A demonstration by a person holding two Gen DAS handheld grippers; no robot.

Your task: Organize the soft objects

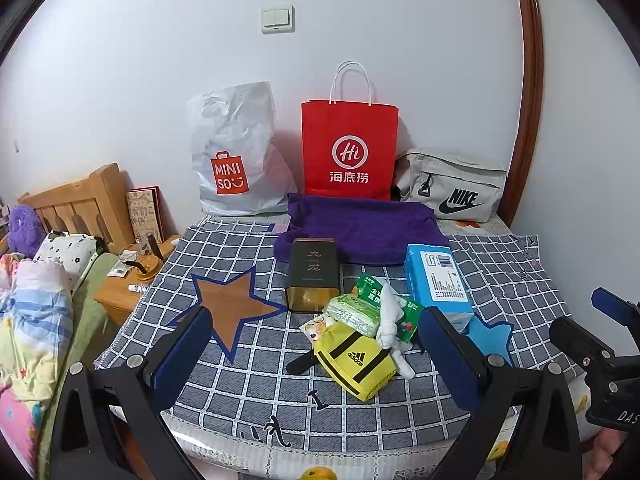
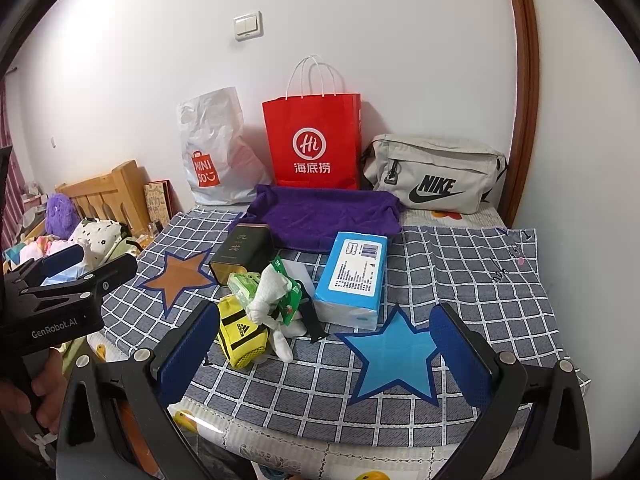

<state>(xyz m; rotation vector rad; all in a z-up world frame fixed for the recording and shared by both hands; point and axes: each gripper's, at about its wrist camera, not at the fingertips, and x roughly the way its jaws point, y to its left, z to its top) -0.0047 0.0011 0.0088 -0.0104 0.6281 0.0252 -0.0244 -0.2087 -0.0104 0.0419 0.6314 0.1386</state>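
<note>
Both grippers hang spread and empty over the checked cloth (image 1: 248, 392). The soft pile, yellow pouch (image 1: 354, 364) and white sock (image 1: 390, 328), lies just ahead of the left gripper (image 1: 316, 364), nearer than the right gripper (image 2: 324, 360).

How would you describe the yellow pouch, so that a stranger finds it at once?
Look at the checked cloth on the bed, in front of the red paper bag. A small pile lies between the brown star and the blue star. The yellow pouch is its nearest piece, the only yellow one, with black stripes.
</note>
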